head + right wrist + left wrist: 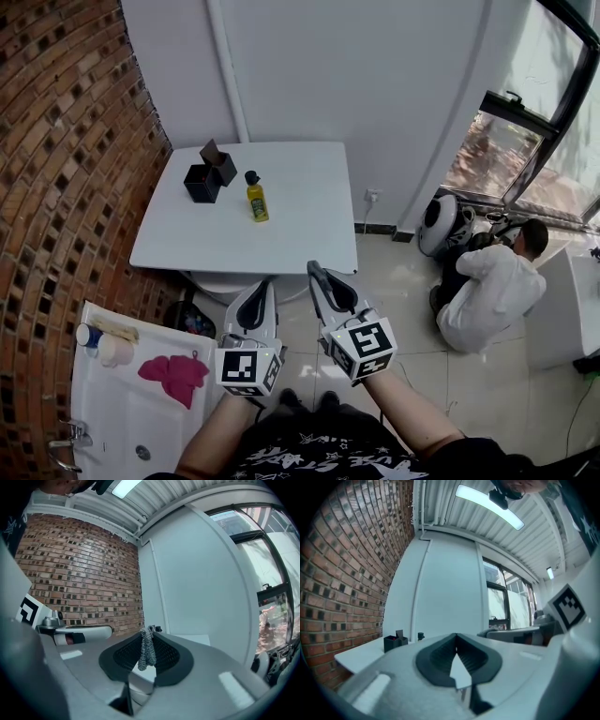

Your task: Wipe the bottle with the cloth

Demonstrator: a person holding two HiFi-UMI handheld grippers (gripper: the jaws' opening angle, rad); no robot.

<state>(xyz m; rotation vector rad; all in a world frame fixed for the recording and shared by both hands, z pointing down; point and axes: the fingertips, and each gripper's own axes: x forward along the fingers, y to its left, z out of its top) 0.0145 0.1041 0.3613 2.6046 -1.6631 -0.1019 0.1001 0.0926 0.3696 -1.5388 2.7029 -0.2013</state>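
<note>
A yellow bottle point(257, 201) with a black cap stands upright near the middle of the white table point(300, 234). It shows small and far off in the left gripper view point(421, 636). Both grippers hover over the floor, short of the table's near edge. My right gripper point(314, 270) is shut on a small grey knitted cloth point(147, 649), which hangs pinched between its pads. My left gripper point(266, 283) is shut, its tips meeting point(456, 635) with nothing between them.
A black open box point(208, 174) stands on the table left of the bottle. A white sink point(112, 412) with a pink rag point(175, 373) lies at lower left by the brick wall. A person point(492, 286) crouches on the floor at right near the window.
</note>
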